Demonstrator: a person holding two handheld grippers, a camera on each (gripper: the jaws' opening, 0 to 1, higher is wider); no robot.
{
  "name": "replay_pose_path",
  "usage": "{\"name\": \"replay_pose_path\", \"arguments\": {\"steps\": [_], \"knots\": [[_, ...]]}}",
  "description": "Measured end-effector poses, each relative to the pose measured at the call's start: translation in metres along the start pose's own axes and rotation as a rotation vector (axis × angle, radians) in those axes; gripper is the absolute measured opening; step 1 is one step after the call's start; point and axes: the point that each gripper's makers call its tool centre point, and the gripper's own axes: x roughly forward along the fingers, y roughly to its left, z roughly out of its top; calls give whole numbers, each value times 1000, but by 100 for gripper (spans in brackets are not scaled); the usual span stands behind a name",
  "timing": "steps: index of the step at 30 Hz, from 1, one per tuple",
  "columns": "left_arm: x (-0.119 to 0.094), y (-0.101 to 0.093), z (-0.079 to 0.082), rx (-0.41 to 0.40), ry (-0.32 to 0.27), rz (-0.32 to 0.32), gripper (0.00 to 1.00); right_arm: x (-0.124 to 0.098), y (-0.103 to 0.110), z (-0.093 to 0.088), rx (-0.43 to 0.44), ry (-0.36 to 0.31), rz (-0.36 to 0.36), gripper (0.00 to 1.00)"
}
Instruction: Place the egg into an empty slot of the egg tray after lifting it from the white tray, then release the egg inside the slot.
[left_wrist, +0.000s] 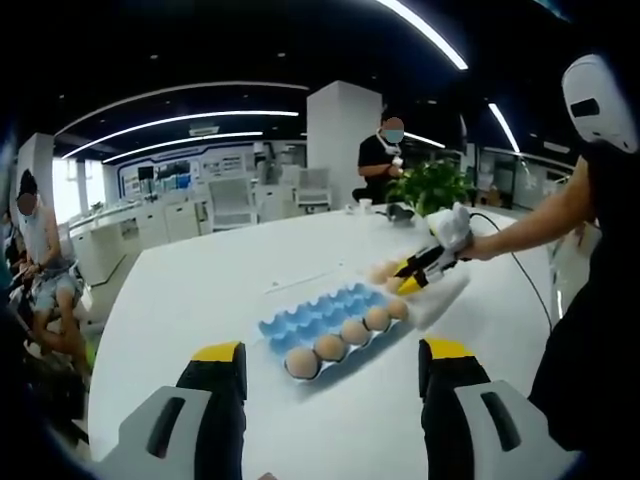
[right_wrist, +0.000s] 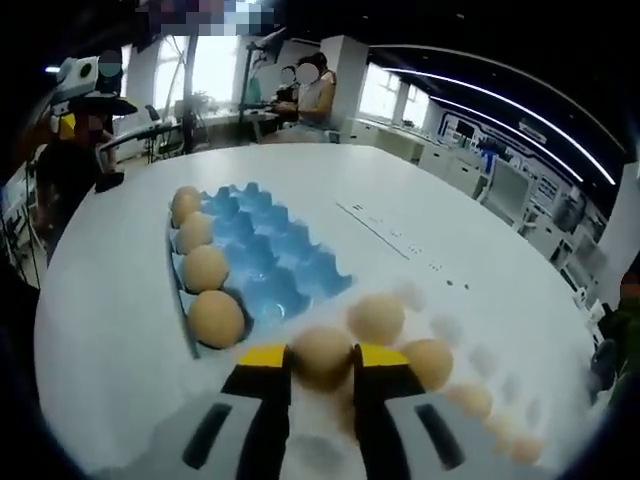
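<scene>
My right gripper (right_wrist: 322, 375) has its yellow-tipped jaws closed in around an egg (right_wrist: 322, 355), one pad on each flank, and I judge it held rather than merely bracketed, though I cannot tell whether it has cleared the white tray (right_wrist: 440, 440) beneath it. Gripping across the egg's middle makes sense: it keeps the shell from rolling out sideways. More eggs sit in the white tray just beside mine, one close on the far side and one to the right. Just beyond lies the blue egg tray (right_wrist: 270, 262), with a row of four eggs along its near-left edge and the remaining slots open, so any empty slot near that row looks like a short carry. In the left gripper view my left gripper (left_wrist: 330, 375) hangs well back over the white table (left_wrist: 200, 290), jaws spread wide and holding nothing, kept clear, I think, so it does not crowd the transfer. Further off, other people sit and stand around the room.
</scene>
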Motion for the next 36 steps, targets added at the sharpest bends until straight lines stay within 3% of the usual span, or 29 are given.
{"name": "replay_pose_path", "arguments": {"steps": [17, 36], "knots": [[2, -2, 0, -2, -3, -7, 70, -17, -10, 23, 16, -50, -12, 23], [3, 0, -2, -6, -5, -12, 70, 3, 20, 56, -10, -100, 50, 23]]}}
